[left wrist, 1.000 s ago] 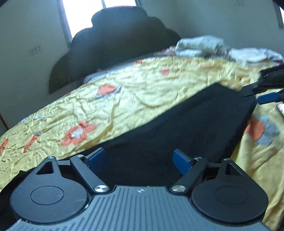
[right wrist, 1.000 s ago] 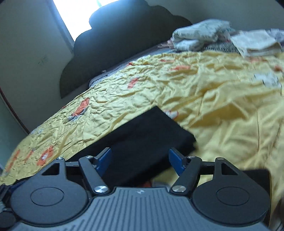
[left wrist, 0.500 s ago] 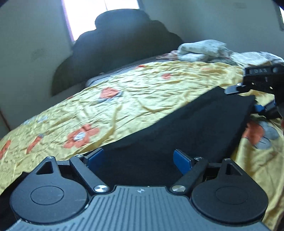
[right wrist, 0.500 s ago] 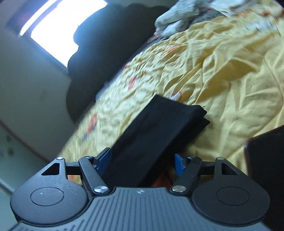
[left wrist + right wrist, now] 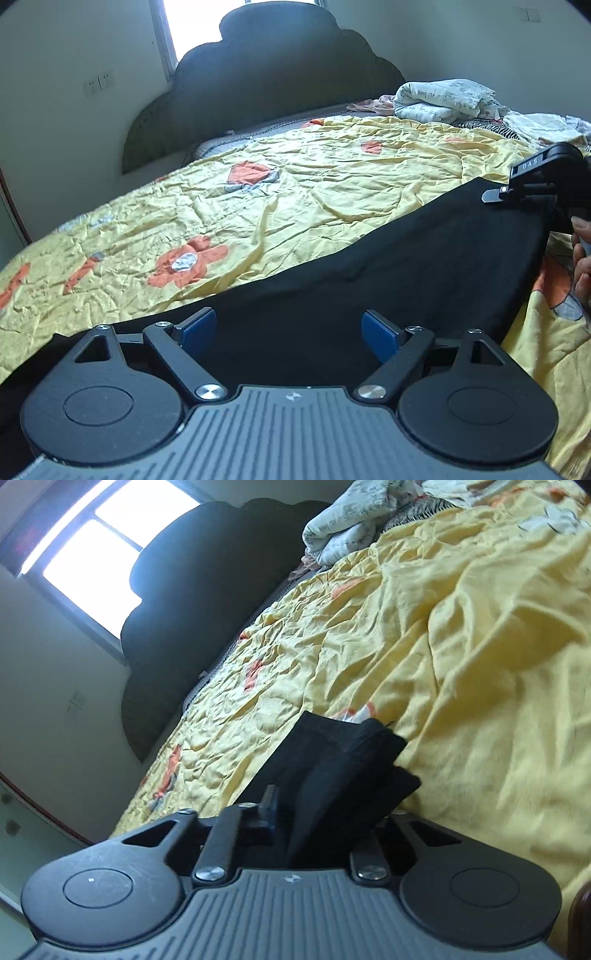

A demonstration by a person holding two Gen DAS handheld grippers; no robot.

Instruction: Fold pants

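Black pants (image 5: 388, 266) lie stretched out flat on the yellow floral bedspread (image 5: 295, 192). My left gripper (image 5: 288, 328) is open, its blue pads low over the near part of the pants, holding nothing. My right gripper (image 5: 325, 812) is tilted and shut on the far end of the pants (image 5: 343, 753), whose layered edge bunches up between the fingers. The right gripper also shows at the right edge of the left wrist view (image 5: 535, 184), at the far end of the pants, with the person's hand behind it.
A dark scalloped headboard (image 5: 273, 74) stands at the head of the bed under a bright window. Folded pale linens (image 5: 443, 96) and other clothes are piled at the bed's far right. A dark object (image 5: 580, 919) sits at the lower right.
My right gripper rolled to a tilt and closed on the end of the pants, which now bunch up between its fingers. My left gripper stayed open over the near part.
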